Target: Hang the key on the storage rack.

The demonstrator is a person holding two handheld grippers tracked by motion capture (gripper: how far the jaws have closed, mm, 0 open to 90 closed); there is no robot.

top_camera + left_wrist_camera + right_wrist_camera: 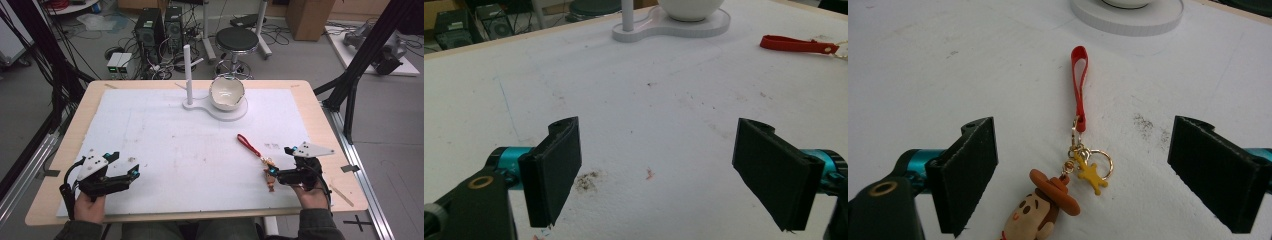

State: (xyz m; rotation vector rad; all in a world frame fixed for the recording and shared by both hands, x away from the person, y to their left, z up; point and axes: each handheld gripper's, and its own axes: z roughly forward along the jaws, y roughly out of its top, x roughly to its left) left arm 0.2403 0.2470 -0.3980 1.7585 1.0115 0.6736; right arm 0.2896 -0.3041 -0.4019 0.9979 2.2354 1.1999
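red-strapped keychain (1075, 165) between jaws of open right hand-held gripper (1083, 170); left hand-held gripper (656, 170) open

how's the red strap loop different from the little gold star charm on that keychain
The red strap loop is long, narrow and soft-looking, stretched out toward the white stand; the gold star charm is small, flat and five-pointed, lying beside the gold ring. Both lie flat on the white table cover, joined in one keychain.

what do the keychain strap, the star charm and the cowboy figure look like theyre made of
Strap: red, flat, matte, likely faux leather or rubber. Star charm: yellow with a gold-coloured ring beside it, probably enamelled metal or plastic. Cowboy figure: smooth, rounded, soft sheen, seemingly moulded rubber or vinyl.
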